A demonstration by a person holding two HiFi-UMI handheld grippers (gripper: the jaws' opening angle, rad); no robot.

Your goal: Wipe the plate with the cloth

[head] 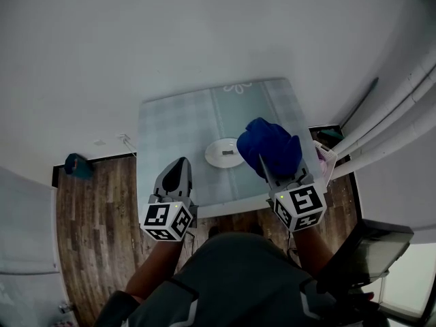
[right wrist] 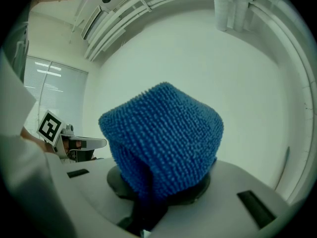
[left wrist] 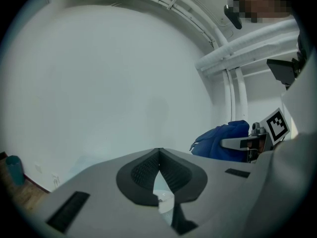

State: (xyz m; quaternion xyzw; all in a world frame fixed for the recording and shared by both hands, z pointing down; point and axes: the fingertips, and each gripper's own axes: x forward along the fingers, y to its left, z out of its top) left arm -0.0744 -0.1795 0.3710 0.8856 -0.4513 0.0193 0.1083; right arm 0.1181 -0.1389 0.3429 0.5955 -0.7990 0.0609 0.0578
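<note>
**Cloth's pinched in the right gripper, plate sitting out front between the two tools**

Closest to the head camera is the person's dark-shirted torso, and just past it the two marker cubes, one on each gripper.

Starting on the left: the left gripper (head: 180, 169) is held out over the near edge of the table (head: 170, 125) with its jaws pressed together and nothing in them. Its own view shows the two dark pads (left wrist: 173, 170) meeting at the tip, with blank wall beyond. Off to that gripper's left and lower down is wood floor (head: 95, 210), with a small teal thing (head: 77, 164) against the wall.

Ahead of the left gripper's tip and a bit to its right sits the white plate (head: 225, 152), flat on the pale checked tabletop. It's roughly between the two tools and further out than both.

Next comes the right gripper (head: 264, 163), jaws clamped on the blue cloth (head: 274, 145). In the right gripper view the nubby cloth (right wrist: 163, 138) bunches up out of the pads and fills most of the frame. From above, the cloth overlaps the plate's right edge, but whether it's actually touching the plate is impossible to tell.

To the right gripper's right, white pipes (head: 392, 125) run along the wall.
</note>
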